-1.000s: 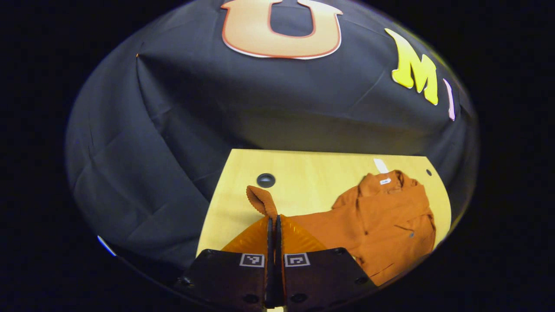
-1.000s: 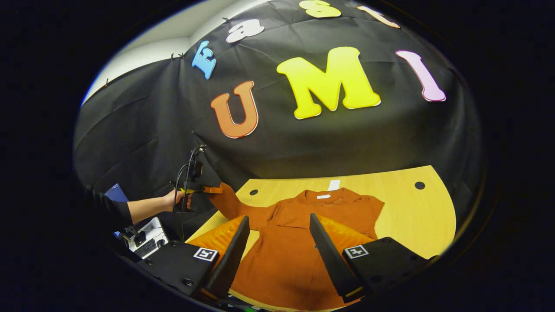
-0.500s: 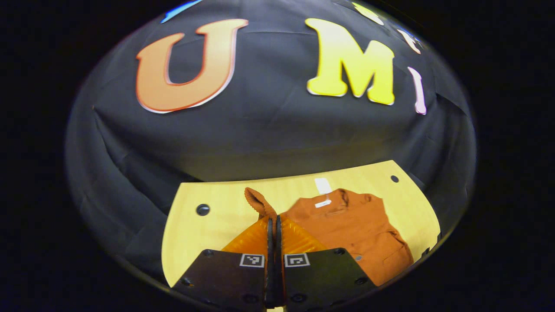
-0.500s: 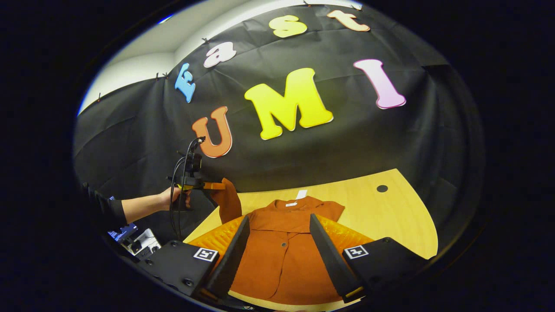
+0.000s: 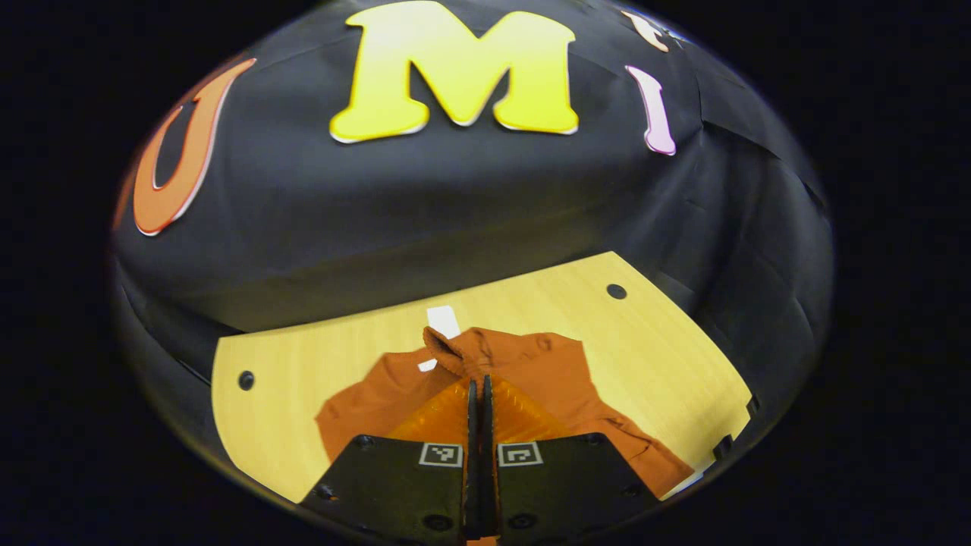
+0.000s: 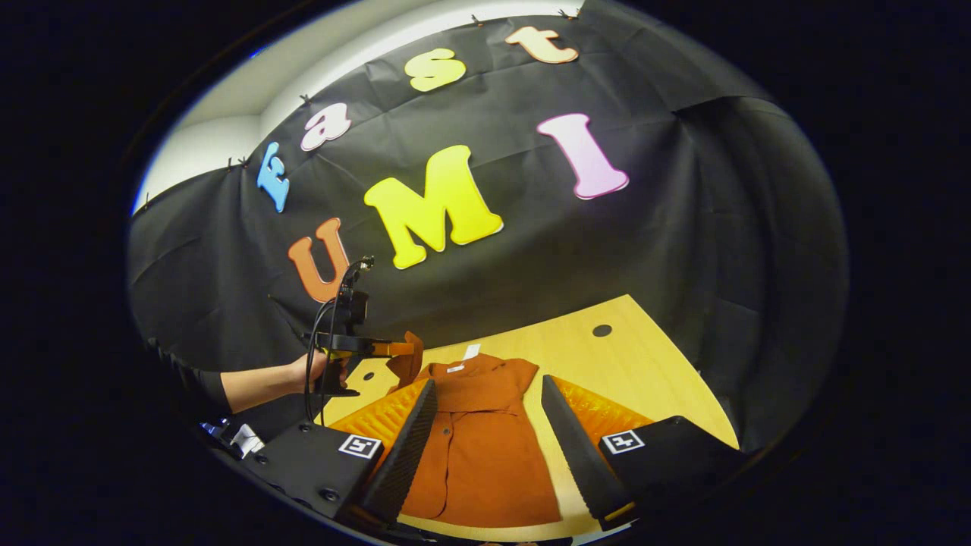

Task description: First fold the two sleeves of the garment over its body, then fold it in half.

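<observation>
Slippage threatens the sleeve (image 5: 452, 350) pinched in the closed left claw (image 5: 478, 394) above the shirt (image 6: 485, 447); the right claw (image 6: 485, 425) gapes empty.

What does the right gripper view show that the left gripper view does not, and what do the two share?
Right gripper view: a person's hand holding the left hand-held gripper, and the open right hand-held gripper above the orange garment, whose buttoned front lies flat. Left gripper view: a close look at the sleeve cuff, pinched between shut fingers over the collar. Both: the garment, its white tag and the wooden table.
</observation>
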Motion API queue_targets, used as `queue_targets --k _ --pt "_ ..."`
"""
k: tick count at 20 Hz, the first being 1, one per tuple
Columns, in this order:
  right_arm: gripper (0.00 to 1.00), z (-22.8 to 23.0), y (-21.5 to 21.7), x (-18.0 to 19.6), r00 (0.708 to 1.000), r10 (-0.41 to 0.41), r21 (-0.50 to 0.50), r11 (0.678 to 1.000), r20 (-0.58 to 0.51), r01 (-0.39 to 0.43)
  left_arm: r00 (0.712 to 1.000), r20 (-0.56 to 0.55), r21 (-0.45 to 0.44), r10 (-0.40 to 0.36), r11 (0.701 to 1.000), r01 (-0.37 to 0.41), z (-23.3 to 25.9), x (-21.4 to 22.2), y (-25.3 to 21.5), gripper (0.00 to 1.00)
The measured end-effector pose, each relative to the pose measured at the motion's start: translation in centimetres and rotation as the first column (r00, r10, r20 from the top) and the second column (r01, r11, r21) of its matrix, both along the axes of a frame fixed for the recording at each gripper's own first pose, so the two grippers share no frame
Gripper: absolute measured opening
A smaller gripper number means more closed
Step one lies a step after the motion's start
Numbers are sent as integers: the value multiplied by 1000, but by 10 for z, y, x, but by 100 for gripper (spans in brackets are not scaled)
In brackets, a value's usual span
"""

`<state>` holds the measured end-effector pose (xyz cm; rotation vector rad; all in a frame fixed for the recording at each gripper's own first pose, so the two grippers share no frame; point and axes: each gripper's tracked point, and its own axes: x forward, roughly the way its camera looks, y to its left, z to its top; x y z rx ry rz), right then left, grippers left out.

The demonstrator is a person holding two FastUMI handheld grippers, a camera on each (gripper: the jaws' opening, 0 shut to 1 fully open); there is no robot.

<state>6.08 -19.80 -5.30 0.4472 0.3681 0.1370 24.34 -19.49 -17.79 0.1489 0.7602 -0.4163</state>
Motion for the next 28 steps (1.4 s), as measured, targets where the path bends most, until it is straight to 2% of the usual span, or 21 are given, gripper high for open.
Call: queue_targets --k 4,6,8,9,11,14,16,18,21,23,25,28 --pt "89 -14 -22 -13 996 -65 13 998 -55 66 998 -45 49 -45 998 47 -38 4 -67 3" --pt "90 -23 -26 -20 992 -90 24 995 -92 92 997 -59 71 -40 996 44 -58 8 -95 3" --pt "90 -30 -31 -24 988 -109 15 994 -114 111 999 -53 88 -12 996 17 -88 15 -112 3" --pt "89 -33 -34 -26 985 -117 10 993 -127 119 998 -56 83 8 997 -4 -110 20 -105 4" --pt "90 -36 -38 -30 980 -133 6 991 -149 135 997 -64 74 50 996 -46 -115 20 -137 3" --pt "89 -38 -47 -31 976 -152 -27 988 -156 150 994 -58 85 97 992 -92 -140 20 -144 4" --pt "89 -37 -47 -28 975 -149 -35 989 -163 146 992 -78 55 104 993 -100 -150 16 -153 6" --pt "90 -36 -43 -26 978 -138 -52 990 -157 132 992 -98 13 82 997 -81 -154 9 -161 18" --pt "90 -35 -34 -19 982 -120 -84 991 -145 109 993 -45 29 108 994 -107 -137 6 -150 83" --pt "90 -30 -23 -12 989 -89 -102 992 -116 77 991 26 3 130 991 -130 -104 -2 -140 100" --pt "90 -26 -6 -4 995 -38 -121 992 -90 27 983 111 -39 144 989 -140 -58 -21 -126 100" --pt "90 -31 23 11 997 32 -137 990 -70 -41 954 228 -61 196 981 -187 -4 -69 -70 99"
